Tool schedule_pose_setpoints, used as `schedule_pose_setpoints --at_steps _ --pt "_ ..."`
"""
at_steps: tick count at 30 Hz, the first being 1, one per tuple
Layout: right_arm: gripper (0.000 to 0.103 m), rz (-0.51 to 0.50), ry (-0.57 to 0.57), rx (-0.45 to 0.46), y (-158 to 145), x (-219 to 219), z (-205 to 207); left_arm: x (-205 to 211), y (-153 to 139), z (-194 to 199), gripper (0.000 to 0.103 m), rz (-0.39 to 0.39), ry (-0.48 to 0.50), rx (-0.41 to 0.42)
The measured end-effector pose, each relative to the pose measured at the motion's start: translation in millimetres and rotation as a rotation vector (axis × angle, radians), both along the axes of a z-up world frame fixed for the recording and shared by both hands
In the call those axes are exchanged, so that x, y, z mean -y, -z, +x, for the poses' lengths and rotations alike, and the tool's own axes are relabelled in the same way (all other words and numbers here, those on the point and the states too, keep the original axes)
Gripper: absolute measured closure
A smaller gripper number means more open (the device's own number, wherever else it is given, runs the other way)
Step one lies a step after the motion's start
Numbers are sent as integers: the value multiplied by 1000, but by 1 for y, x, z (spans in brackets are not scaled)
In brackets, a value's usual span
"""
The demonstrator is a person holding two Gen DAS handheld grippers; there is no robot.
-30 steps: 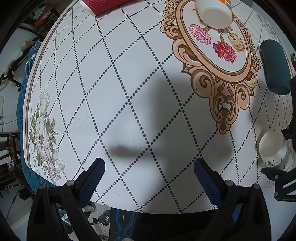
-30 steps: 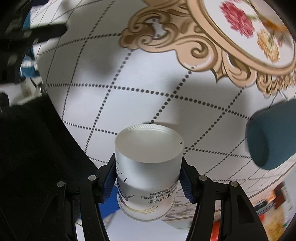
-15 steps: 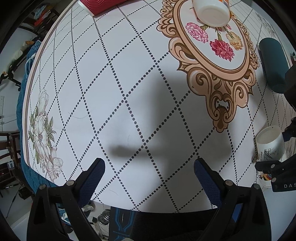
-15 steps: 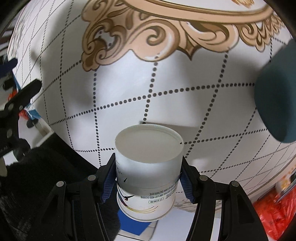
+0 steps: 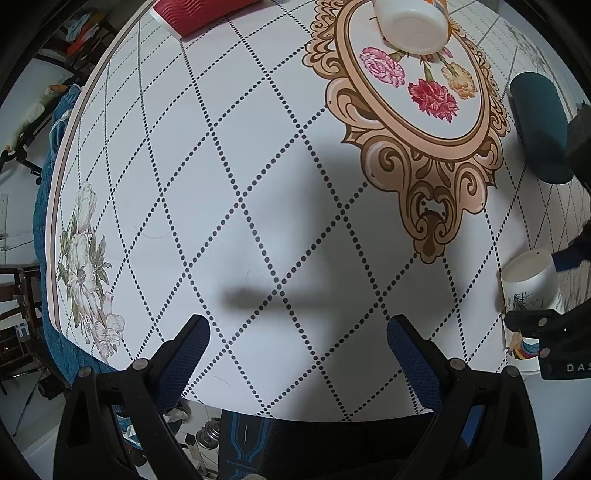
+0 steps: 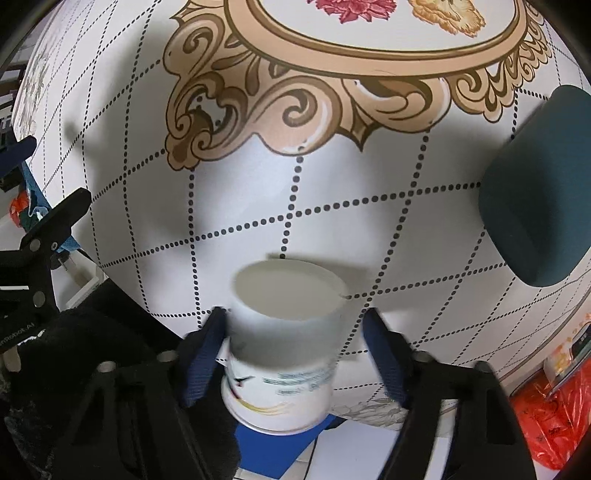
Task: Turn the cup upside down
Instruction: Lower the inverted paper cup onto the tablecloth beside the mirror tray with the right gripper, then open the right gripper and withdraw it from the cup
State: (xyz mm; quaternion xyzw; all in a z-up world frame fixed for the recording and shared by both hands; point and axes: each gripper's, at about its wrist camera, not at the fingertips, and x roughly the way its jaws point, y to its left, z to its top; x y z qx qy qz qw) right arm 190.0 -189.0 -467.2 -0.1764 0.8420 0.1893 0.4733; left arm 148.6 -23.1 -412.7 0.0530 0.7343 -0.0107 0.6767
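Note:
A white paper cup with printed text stands bottom-up between the fingers of my right gripper near the table's front edge. The jaws have spread: a gap shows at the right pad, while the left pad sits at the cup's side. The cup is blurred. In the left wrist view the same cup stands at the far right with the right gripper around it. My left gripper is open and empty over the white tablecloth.
A dark teal cylinder lies right of the cup; it also shows in the left wrist view. A white cup lies on the floral medallion and a red ribbed cup at the far edge. The table edge runs just below both grippers.
My right gripper has opened from its grip on the cup and the cup has settled toward the table, bottom up. The left gripper has barely moved.

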Motion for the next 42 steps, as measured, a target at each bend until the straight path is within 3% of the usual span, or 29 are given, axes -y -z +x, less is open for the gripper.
schedule_pose_setpoints --at_steps 8,14,20,23,27,34,42 --pt "41 72 63 70 -28 7 5 -4 -9 7 5 0 -9 3" --pt "41 157 112 314 -68 20 21 -15 -11 11 5 -10 -45 -7" --pt "41 246 231 636 -127 24 12 -31 -7 14 5 -4 -71 -12" --pt "41 265 297 776 -136 16 -6 -37 -4 16 5 0 -82 -22" --pt "41 257 315 908 -120 -10 -30 -39 -2 15 5 16 -64 -21" --pt "40 234 271 957 -111 -24 -55 -34 -8 9 5 28 -33 -10" --pt "39 217 303 908 -109 -24 -66 -15 -27 1 5 22 5 28"
